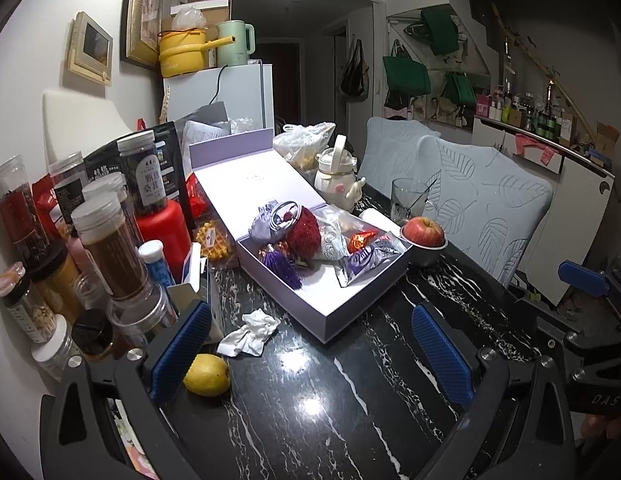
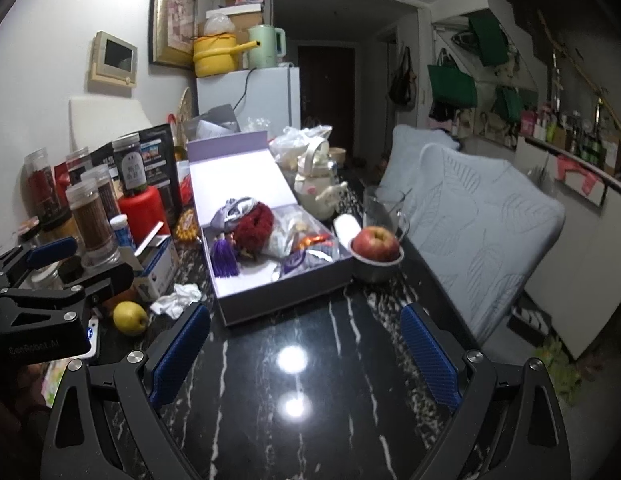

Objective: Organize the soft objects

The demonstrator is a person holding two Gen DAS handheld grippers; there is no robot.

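Black marble-veined counter (image 1: 330, 392) filling the foreground, cluttered home behind with a white fridge (image 1: 230, 92) at the back. Pale leaf-quilted cushions (image 1: 470, 200) along the right side. Open lavender box (image 2: 270, 300) near mid-counter, lid tipped back, holding the soft things: red fuzzy ball (image 1: 304, 230), grey fabric pouch (image 1: 266, 220), purple tassel (image 1: 284, 270), foil-wrapped packets (image 1: 364, 262) toward its right end. Jars and bottles (image 1: 106, 248) crowded at the left. Red apple (image 2: 375, 243) in a metal bowl (image 2: 374, 270) just right of the box. Yellow pear-like fruit (image 1: 206, 374) touching the left tool's (image 1: 310, 344) left pad in its own view; seen apart from the right tool (image 2: 306, 356) in the other. Crumpled white tissue (image 1: 250, 332) between fruit and box. Both tools spread wide, gripping nothing, over bare counter. Left tool visible from outside only in the right view; right tool's blue pad at the edge of the left view.
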